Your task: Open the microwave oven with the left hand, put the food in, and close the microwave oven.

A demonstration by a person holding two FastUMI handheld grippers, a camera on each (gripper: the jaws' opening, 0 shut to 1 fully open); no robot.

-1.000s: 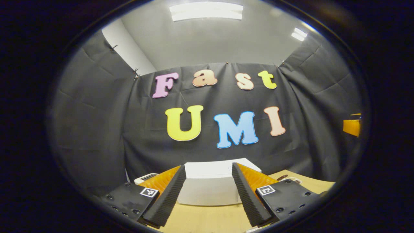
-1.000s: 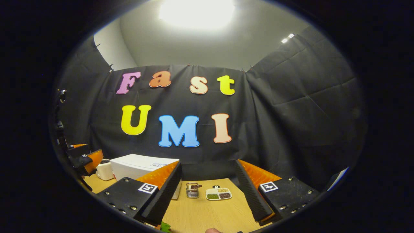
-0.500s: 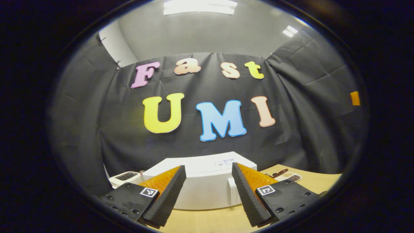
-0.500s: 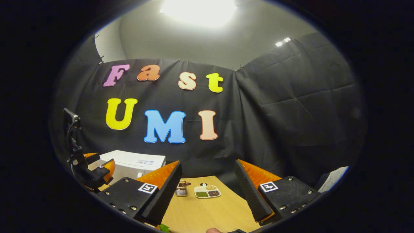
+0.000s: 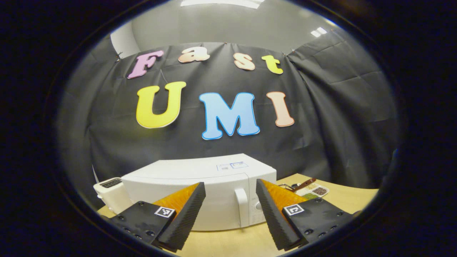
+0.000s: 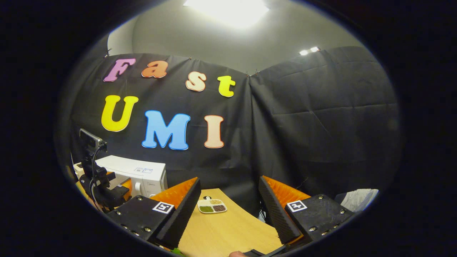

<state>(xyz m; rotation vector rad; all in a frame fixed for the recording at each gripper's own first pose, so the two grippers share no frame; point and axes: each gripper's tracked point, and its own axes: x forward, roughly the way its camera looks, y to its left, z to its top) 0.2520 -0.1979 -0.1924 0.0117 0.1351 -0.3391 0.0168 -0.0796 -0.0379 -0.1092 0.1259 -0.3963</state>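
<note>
A white microwave oven (image 5: pixel 200 185) stands on the wooden table with its door shut; its upright handle (image 5: pixel 241 207) sits just right of the door. My left gripper (image 5: pixel 230 221) is open and empty, a short way in front of the door and handle. In the right gripper view the microwave oven (image 6: pixel 137 175) is at the left, and the left gripper (image 6: pixel 117 191) hangs before it. My right gripper (image 6: pixel 228 217) is open and empty above the table. A white divided dish of food (image 6: pixel 212 206) lies ahead of it, seen also as the dish (image 5: pixel 314 191) right of the microwave.
A white toaster (image 5: pixel 110 194) stands left of the microwave. A brown-handled utensil (image 5: pixel 303 184) lies by the dish. The wooden table (image 6: pixel 228 232) ends at a curved far edge near the cloth wall. A pale crumpled thing (image 6: pixel 357 200) lies at the far right.
The left gripper has tipped down and come nearer the microwave, whose front and handle now show. The right gripper has swung to the right. Both stay open.
</note>
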